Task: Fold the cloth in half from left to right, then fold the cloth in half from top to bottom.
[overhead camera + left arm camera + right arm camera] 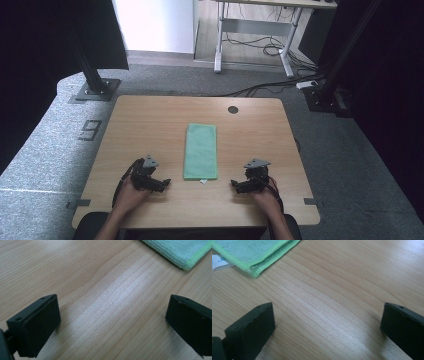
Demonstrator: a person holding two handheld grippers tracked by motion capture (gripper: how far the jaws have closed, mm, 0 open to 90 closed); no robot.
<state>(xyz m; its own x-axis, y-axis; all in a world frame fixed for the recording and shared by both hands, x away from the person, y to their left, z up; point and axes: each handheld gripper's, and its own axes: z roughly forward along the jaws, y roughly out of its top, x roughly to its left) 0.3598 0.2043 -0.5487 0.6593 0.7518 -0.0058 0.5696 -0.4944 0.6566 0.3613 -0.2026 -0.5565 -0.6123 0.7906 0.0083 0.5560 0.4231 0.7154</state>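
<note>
At table level, near edge: both grippers rest low over the wooden table, one to each side of the cloth.
Left gripper: jaws spread wide, nothing between them; bare wood shows in the gap in the left gripper view. Jaws point toward the cloth's near left corner.
Right gripper: jaws equally wide apart, holding nothing; bare wood in the gap. Jaws point toward the cloth's near right corner.
Cloth position: folded green microfibre cloth lies flat at table centre, between the grippers, apart from both.
Cloth corners: folded edge with lighter green stitched hem lies just ahead of each gripper.
Label: white tag protrudes from the near short edge, also in the right gripper view.
Long axis: runs from the person's side straight toward the far edge; short edges face near and far.
Risk, layer pickup: a jaw closing on the hem may catch only the top layer, causing the fold to open.
Risk, uneven lift: unequal grip at the two corners would likely skew or bunch the cloth.
Risk, sliding: a jaw pushing the edge instead of pinching it may shove the cloth across the smooth wood.
</note>
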